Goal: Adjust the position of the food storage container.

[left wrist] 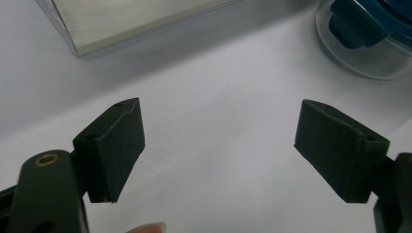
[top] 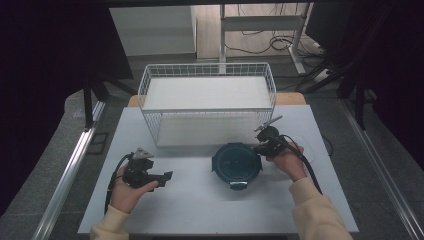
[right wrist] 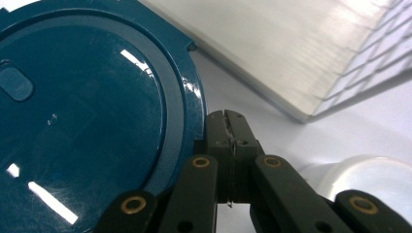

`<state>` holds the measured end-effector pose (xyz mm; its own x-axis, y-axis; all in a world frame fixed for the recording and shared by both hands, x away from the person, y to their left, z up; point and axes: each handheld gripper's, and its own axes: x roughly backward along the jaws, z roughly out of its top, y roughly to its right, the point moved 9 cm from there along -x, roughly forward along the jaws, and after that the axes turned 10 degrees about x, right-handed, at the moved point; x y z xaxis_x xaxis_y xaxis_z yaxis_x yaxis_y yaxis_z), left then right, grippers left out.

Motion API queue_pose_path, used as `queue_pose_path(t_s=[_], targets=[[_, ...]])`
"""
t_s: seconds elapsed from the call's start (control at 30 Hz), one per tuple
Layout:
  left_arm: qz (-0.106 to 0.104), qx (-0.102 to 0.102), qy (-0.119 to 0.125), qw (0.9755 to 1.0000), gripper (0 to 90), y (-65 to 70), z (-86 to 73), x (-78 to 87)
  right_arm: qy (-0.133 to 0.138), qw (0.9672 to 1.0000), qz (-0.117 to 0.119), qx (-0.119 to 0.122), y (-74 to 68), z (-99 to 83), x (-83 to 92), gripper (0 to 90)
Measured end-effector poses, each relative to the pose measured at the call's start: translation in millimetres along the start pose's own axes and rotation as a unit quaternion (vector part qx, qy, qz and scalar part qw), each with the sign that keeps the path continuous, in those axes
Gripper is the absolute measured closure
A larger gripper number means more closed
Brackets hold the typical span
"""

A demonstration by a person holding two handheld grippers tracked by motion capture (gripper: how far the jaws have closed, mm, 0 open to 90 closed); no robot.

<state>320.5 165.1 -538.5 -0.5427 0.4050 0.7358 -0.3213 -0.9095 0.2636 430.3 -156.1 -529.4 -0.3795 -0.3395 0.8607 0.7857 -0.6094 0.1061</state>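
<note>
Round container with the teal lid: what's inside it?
Cannot tell. The teal lid covers the container, hiding the inside. The left gripper view shows a clear wall under the lid, but no contents are discernible through it.

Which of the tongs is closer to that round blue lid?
Right. The right tongs sit shut at the lid's edge; the left tongs hover open, apart on its other side.

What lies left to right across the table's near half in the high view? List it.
Left gripper → round dark teal lid → right gripper, whose jaws sit at the lid's right edge.
</note>
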Motion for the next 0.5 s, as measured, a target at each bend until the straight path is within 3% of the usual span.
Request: queue_pose_path(t_s=[0.2, 0.5], targets=[[-0.001, 0.001, 0.002, 1.0000, 18.3, 0.4, 0.6, 0.7, 0.005, 0.9999, 0.011, -0.002, -12.0, 1.7, -1.2, 89.9], [-0.001, 0.002, 0.001, 1.0000, 18.3, 0.4, 0.2, 0.7, 0.010, 0.9991, 0.038, 0.013, -38.1, 7.5, -3.1, 89.9]])
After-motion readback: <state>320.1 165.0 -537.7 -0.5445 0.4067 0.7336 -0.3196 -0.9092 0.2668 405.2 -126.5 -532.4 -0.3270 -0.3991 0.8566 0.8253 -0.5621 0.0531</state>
